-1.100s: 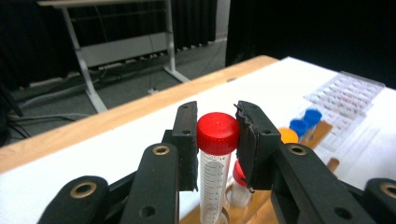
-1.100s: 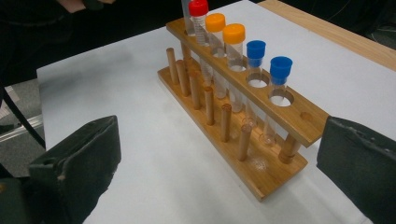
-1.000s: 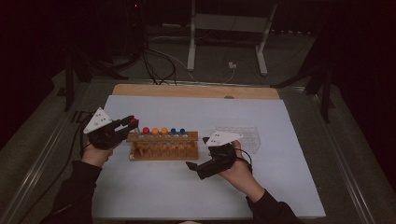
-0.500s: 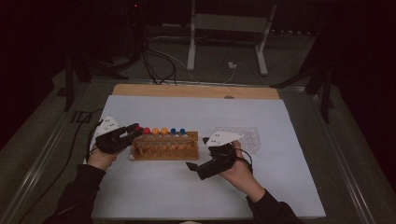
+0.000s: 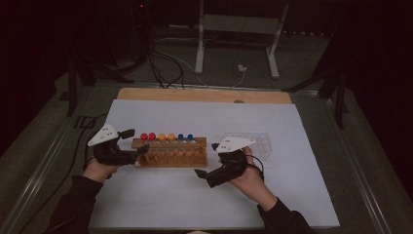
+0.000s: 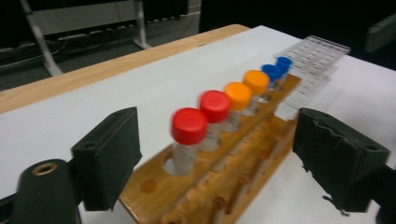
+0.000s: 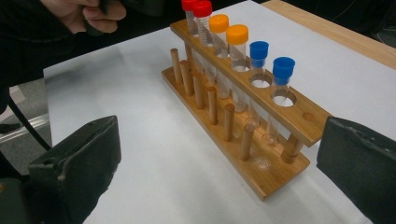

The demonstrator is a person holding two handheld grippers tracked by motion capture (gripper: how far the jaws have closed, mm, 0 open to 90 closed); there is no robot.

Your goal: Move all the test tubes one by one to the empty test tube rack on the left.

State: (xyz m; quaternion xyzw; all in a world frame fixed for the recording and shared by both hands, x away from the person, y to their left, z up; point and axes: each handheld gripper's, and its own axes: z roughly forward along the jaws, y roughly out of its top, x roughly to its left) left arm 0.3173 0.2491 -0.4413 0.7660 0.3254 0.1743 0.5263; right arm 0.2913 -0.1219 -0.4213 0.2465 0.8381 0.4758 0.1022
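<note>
Test tubes, six in all, two red-capped [image 6: 201, 117], two orange-capped [image 6: 247, 87] and two blue-capped [image 6: 276, 67], stand in one wooden rack [image 5: 170, 155]. Its end lies between the just-opened jaws of the left hand-held gripper [image 5: 139, 141], untouched. The right hand-held gripper [image 5: 203, 170], spread and empty, is near its other end.

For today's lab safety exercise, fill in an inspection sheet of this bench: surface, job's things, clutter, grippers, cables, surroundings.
Surface: white sheet over a wooden table.
Job's things: wooden rack holding six capped tubes in a row: two red, two orange, two blue.
Clutter: clear plastic tray beside the rack's blue end.
Grippers: left gripper at the rack's red end, its jaws have just been opening and stand either side of that end, not pressing; right gripper open, in front of the rack, holding nothing.
Cables: black cables on the floor behind the table.
Surroundings: dark room, metal stand legs behind.
</note>
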